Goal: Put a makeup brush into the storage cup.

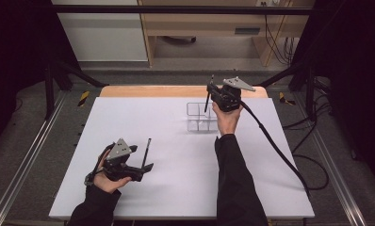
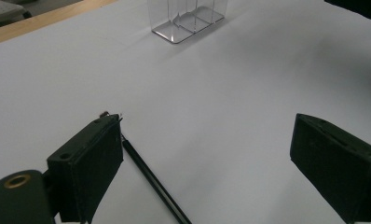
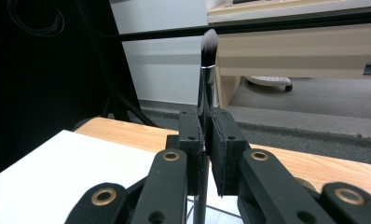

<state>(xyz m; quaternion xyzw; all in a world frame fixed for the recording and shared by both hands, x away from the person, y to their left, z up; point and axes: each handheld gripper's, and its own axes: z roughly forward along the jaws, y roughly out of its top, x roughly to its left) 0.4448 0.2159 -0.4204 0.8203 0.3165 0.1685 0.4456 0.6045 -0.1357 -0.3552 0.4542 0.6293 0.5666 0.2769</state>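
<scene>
Nearest the person, the left claw [image 1: 139, 165] rests low on the white counter [image 1: 176, 155], its 2 jaws spread wide apart. A thin black pencil-like stick [image 2: 151, 179] lies on the counter between them, close against 1 jaw; in the high view it points away from the person. Farther off, toward the counter's far edge, stands a clear plastic organizer [image 1: 198, 117] with several compartments. Right above it, the right claw [image 1: 209, 92] is pressed together on a makeup brush [image 3: 206, 84], pinching its dark handle. The brush stands nearly upright, bristles up, its lower end over the organizer. Beyond the counter are grey floor and a wooden desk [image 1: 209, 23].
</scene>
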